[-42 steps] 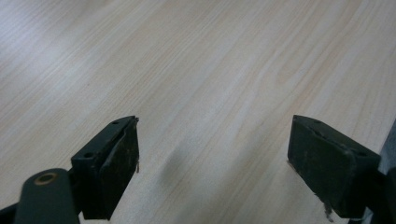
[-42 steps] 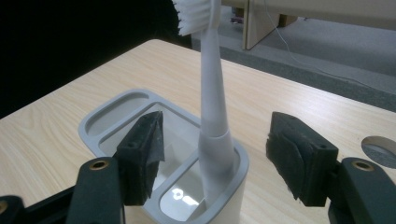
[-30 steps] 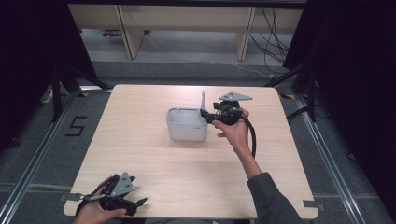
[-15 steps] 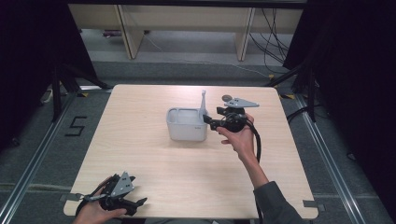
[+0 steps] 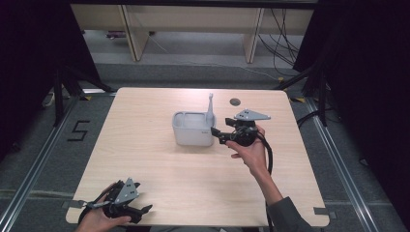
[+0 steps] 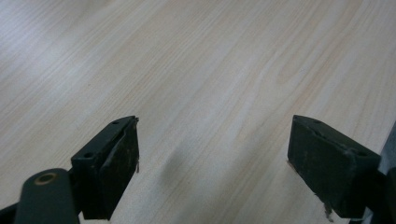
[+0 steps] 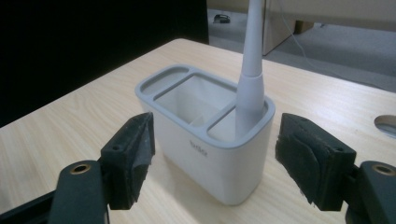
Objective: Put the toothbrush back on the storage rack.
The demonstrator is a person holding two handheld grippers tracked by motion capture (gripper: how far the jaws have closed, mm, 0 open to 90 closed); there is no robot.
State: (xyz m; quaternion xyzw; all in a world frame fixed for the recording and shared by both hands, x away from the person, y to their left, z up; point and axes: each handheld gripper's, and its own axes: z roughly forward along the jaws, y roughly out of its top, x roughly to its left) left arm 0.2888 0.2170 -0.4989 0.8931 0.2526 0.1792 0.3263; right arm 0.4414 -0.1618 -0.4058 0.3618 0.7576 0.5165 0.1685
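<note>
Light wooden table (image 5: 145, 145) on grey floor (image 5: 29, 159), dark curtains (image 5: 372, 72) either side.

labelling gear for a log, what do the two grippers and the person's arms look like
Both grippers are black, each topped by a grey three-cornered plate. The left gripper and right gripper have two blocky black jaws with worn, scuffed pads and round screw holes. A black cable trails from the right one. The right arm wears a grey sleeve.

Left gripper (image 5: 126, 209) and right gripper (image 5: 218, 135): jaws spread wide
</note>
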